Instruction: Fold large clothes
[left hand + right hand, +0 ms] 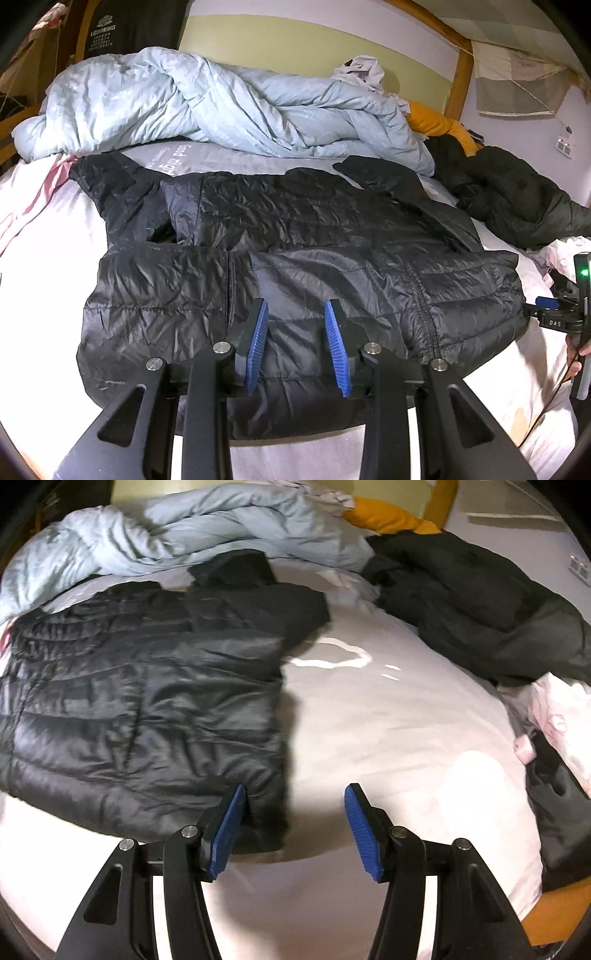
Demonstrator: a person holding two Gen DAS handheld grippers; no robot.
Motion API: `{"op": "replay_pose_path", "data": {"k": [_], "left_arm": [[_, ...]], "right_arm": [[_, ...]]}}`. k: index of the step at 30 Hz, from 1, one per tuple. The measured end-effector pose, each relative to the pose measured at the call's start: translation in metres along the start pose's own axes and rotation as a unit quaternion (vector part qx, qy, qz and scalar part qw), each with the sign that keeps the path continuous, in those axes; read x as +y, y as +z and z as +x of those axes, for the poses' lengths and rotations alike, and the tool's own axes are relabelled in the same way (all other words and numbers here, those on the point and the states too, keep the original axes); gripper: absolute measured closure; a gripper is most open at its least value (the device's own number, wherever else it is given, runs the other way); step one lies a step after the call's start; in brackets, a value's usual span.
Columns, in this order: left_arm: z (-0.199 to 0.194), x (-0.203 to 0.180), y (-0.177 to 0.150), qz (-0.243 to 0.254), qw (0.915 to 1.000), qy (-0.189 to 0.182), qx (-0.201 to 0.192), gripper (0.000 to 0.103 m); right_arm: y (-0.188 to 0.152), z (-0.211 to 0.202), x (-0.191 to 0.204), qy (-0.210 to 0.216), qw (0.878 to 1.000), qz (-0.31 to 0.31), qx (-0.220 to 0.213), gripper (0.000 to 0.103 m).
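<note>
Left wrist view: your left claw point(297, 347) hovers over the near hem of the black puffer jacket point(295, 251), jaws apart, blue pads either side of a patch of quilted fabric, nothing pinched. The jacket lies spread across the bed point(44, 229), hem toward you, collar far, one sleeve point(118, 192) flopped out at upper left. The bottom band looks already turned up over the body, though you cannot be sure of that from here. Beyond it sits a bunched pale blue duvet point(221, 107); to the right, a second dark coat point(517, 199) and something orange point(439, 125). Your right claw point(546, 306) shows at the frame edge, just off the jacket's right corner.

Right wrist view: the right claw point(293, 827) is spread wide, its left pad over the jacket's point(147, 701) near right corner, its right pad above bare sheet. Nothing held. The frame is smeared, so you cannot tell whether the pad touches the fabric. The other dark coat point(480, 620) lies well apart at upper right.

Risks from here, as a judgement:
- Slick shell, puffy fill: a shallow bite may catch only the top layer and the fold peels open.
- The right claw may close on sheet along with the corner and drag the bedding.
- The loose sleeve, left out, will bulge the fold.
- Uneven lift between claws skews the hem.
</note>
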State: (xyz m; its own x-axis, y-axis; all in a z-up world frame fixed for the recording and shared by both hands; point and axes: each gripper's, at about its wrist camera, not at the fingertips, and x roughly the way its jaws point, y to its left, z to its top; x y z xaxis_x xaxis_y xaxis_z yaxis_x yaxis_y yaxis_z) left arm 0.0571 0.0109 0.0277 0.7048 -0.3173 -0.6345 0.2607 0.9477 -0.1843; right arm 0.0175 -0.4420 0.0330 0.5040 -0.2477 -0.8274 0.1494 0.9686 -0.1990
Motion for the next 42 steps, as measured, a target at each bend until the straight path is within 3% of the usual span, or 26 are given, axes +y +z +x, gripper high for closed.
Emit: {"op": "replay_pose_path", "data": {"k": [3, 5, 6, 9, 11, 15, 18, 25, 31, 35, 39, 40, 41, 42], "left_arm": [[0.000, -0.001, 0.000, 0.001, 1.0000, 0.001, -0.001, 0.072], [0.000, -0.001, 0.000, 0.002, 1.0000, 0.002, -0.001, 0.072], [-0.001, -0.002, 0.000, 0.004, 1.0000, 0.003, -0.002, 0.072], [-0.002, -0.003, 0.000, 0.010, 0.9999, 0.009, -0.007, 0.072], [-0.003, -0.003, 0.001, 0.014, 0.9997, 0.016, -0.010, 0.071], [0.002, 0.001, 0.001, 0.020, 0.9989, 0.041, -0.011, 0.070], [0.010, 0.009, 0.003, 0.016, 0.9979, 0.063, -0.007, 0.070], [0.031, 0.032, 0.004, 0.002, 0.9946, 0.102, 0.022, 0.070], [0.047, 0.038, 0.010, 0.006, 0.9929, 0.114, 0.032, 0.066], [0.055, 0.037, 0.006, 0.016, 0.9920, 0.117, 0.045, 0.061], [0.064, 0.037, 0.004, 0.018, 0.9917, 0.113, 0.059, 0.058], [0.066, 0.038, 0.004, 0.013, 0.9922, 0.107, 0.063, 0.057], [0.067, 0.038, 0.005, 0.009, 0.9925, 0.103, 0.064, 0.057], [0.067, 0.039, 0.005, 0.007, 0.9927, 0.102, 0.064, 0.057]], "right_arm": [[0.002, 0.001, -0.008, -0.029, 1.000, 0.008, -0.006, 0.045], [0.004, -0.001, -0.014, -0.022, 0.999, 0.019, -0.014, 0.045], [0.005, -0.003, -0.018, -0.002, 0.999, 0.030, -0.019, 0.045], [0.008, -0.014, -0.036, 0.113, 0.989, 0.086, -0.040, 0.045], [0.010, -0.018, -0.042, 0.138, 0.983, 0.106, -0.054, 0.045], [0.014, -0.032, -0.037, 0.108, 0.984, 0.098, -0.097, 0.045], [0.023, -0.039, -0.025, 0.116, 0.985, 0.081, -0.103, 0.045], [0.105, -0.043, 0.019, 0.108, 0.989, 0.015, -0.097, 0.044], [0.195, 0.013, 0.085, 0.117, 0.992, -0.022, -0.048, 0.044], [0.228, 0.069, 0.135, 0.058, 0.996, -0.067, -0.015, 0.045], [0.242, 0.123, 0.150, -0.003, 0.997, -0.082, 0.007, 0.045], [0.243, 0.132, 0.149, -0.010, 0.997, -0.082, 0.013, 0.047], [0.244, 0.141, 0.146, -0.007, 0.997, -0.075, 0.022, 0.064], [0.243, 0.145, 0.142, 0.003, 0.997, -0.069, 0.026, 0.092]]}}
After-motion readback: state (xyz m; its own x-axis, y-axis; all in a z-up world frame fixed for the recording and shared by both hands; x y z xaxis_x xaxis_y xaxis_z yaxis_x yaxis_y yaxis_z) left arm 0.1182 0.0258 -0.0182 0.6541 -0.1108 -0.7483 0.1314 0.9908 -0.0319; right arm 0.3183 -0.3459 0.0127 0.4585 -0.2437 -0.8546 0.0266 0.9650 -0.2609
